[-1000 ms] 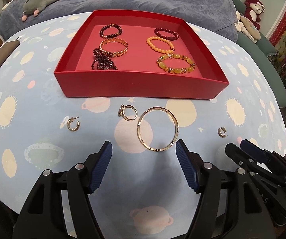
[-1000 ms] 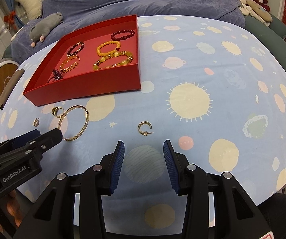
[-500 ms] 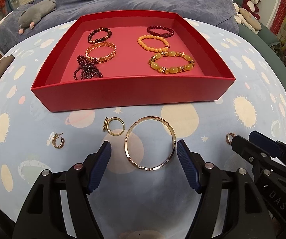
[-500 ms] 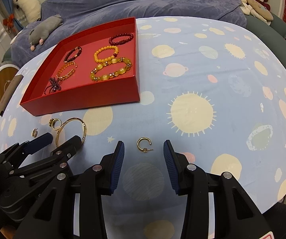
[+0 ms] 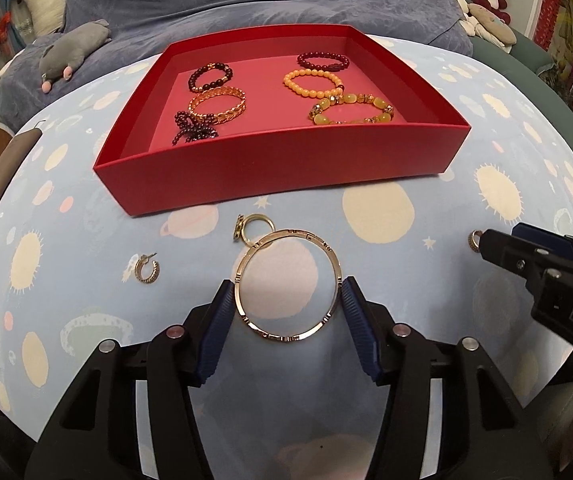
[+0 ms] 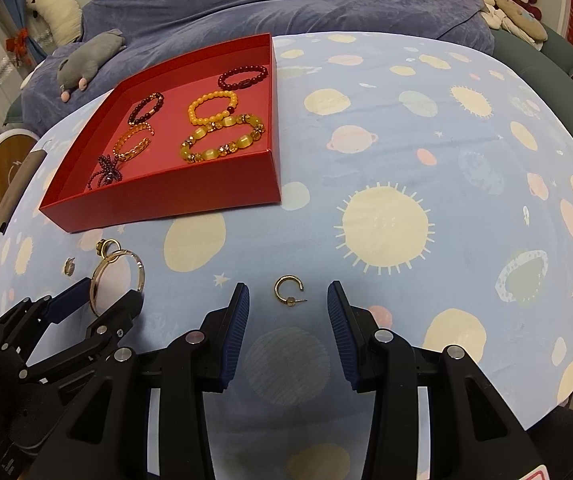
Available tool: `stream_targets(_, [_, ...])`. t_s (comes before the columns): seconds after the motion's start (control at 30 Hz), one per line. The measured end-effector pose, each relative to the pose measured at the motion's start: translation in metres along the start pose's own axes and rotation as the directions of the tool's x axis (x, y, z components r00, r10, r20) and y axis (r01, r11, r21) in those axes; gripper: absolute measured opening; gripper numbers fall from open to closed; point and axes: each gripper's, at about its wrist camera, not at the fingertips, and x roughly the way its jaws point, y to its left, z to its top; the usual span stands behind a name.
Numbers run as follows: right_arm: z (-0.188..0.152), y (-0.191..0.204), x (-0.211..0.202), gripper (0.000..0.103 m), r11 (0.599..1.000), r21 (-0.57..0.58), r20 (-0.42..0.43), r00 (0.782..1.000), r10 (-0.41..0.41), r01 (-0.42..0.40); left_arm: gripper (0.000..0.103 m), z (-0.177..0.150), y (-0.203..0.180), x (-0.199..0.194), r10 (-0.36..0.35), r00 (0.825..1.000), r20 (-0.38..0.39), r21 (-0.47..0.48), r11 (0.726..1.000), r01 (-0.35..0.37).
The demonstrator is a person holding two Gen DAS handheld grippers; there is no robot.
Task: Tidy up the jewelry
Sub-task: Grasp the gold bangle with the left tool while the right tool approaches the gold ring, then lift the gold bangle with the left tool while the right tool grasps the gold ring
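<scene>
Nearest to me, my left gripper (image 5: 289, 300) sits low over the worktop (image 5: 426, 280) with its 2 blue pads touching either side of the gold bangle (image 5: 288, 284); the jaws are closed in on the bangle, which lies flat on the planet-print cloth. My right gripper (image 6: 287, 300) is released, its pads spread well apart with the gold hoop earring (image 6: 287, 290) lying on the cloth between the fingertips, touching neither. Just beyond the bangle, a gold ring (image 5: 255, 227) touches its far edge. To the left of that lies a second hoop earring (image 5: 147, 270), apart from everything else. Farther on stands the red tray (image 5: 278, 168), holding 6 pieces in 2 columns: a dark beaded cluster (image 5: 193, 131), a gold chain bracelet (image 5: 217, 106) and a dark bead bracelet (image 5: 210, 76) on the left; a yellow stone bracelet (image 5: 352, 110), an orange bead bracelet (image 5: 313, 83) and a dark red bead bracelet (image 5: 323, 61) on the right. Behind the worktop, a grey plush toy (image 5: 72, 50) rests on a blue blanket (image 5: 266, 0).
</scene>
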Motion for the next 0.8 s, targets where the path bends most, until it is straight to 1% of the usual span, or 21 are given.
stream_targets(0.07, [-0.001,0.001,0.0,0.04,1.0,-0.002,-0.001,1.0,0.001,-0.001,0.052,-0.004,0.007,-0.004,-0.011,1.0,-0.005,-0.024,1.0,0.01])
stream_targets(0.17, [-0.003,0.003,-0.001,0.04,1.0,-0.003,-0.002,1.0,0.004,-0.004,0.052,-0.004,0.018,-0.009,-0.053,0.999,-0.004,-0.085,0.995,0.052])
stream_targets(0.3, [-0.004,0.008,-0.002,0.04,1.0,-0.014,-0.001,1.0,0.008,-0.008,0.058,0.005,0.028,-0.014,-0.072,0.997,0.027,-0.147,0.986,0.075])
stream_targets(0.37, [-0.004,0.009,-0.002,0.04,1.0,-0.02,-0.002,1.0,0.01,-0.01,0.058,0.009,0.031,-0.012,-0.062,0.998,0.022,-0.154,0.986,0.064])
stream_targets(0.43, [-0.003,0.011,-0.002,0.04,1.0,-0.022,-0.002,1.0,0.012,-0.012,0.051,0.009,0.033,-0.007,-0.053,0.999,0.006,-0.145,0.988,0.053])
stream_targets(0.5, [-0.003,0.012,-0.002,0.04,1.0,-0.026,-0.002,1.0,0.012,-0.012,0.033,0.007,0.035,-0.002,-0.065,0.998,-0.015,-0.14,0.988,0.062])
stream_targets(0.53, [-0.003,0.012,-0.002,0.04,1.0,-0.028,-0.003,1.0,0.012,-0.012,0.031,0.006,0.035,-0.001,-0.06,0.998,-0.014,-0.136,0.989,0.057])
stream_targets(0.57, [-0.003,0.013,-0.001,0.04,1.0,-0.029,-0.003,1.0,0.012,-0.013,0.026,0.005,0.035,-0.002,-0.053,0.999,-0.008,-0.127,0.991,0.052])
stream_targets(0.63, [-0.003,0.014,-0.001,0.04,0.999,-0.029,-0.004,1.0,0.015,-0.015,0.014,0.004,0.037,-0.002,-0.049,0.999,-0.008,-0.122,0.991,0.048])
stream_targets(0.67, [-0.003,0.015,-0.001,0.04,0.999,-0.031,-0.005,1.0,0.015,-0.015,0.006,0.003,0.038,-0.002,-0.051,0.999,-0.01,-0.124,0.991,0.05])
stream_targets(0.73, [-0.004,0.019,-0.001,0.04,0.999,-0.036,-0.008,1.0,0.019,-0.02,0.003,0.002,0.043,-0.003,-0.062,0.998,-0.011,-0.134,0.989,0.06])
stream_targets(0.8, [-0.004,0.024,0.0,0.04,0.999,-0.048,-0.01,1.0,0.026,-0.027,0.003,0.001,0.047,-0.007,-0.057,0.998,-0.003,-0.14,0.989,0.056])
